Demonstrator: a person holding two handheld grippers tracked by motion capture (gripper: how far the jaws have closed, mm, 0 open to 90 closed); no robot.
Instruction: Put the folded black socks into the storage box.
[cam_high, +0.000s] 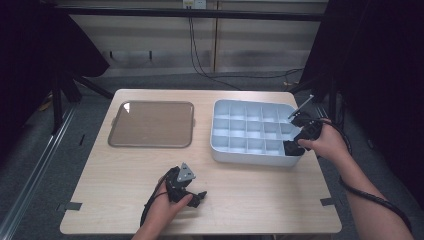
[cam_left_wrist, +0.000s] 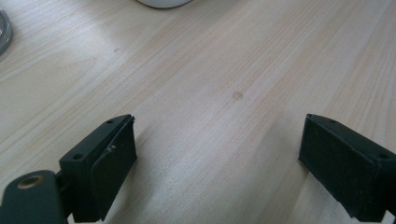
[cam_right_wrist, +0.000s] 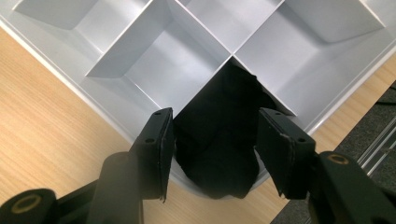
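Note:
A white tray split into several compartments stands on the right half of the wooden table. Its near right corner compartment holds a crumpled black item that looks like soft cloth. My right gripper hangs just above that compartment with its jaws apart on either side of the item, and the pads do not press on it. In the high view the right gripper sits over the tray's near right corner. My left gripper rests low over the table near the front edge, and its jaws stand wide with only bare wood between them.
A flat brown tray with a pale rim lies on the left half of the table. The table's right edge runs close beside the white tray, with dark floor beyond it. Black cables trail from both grippers.

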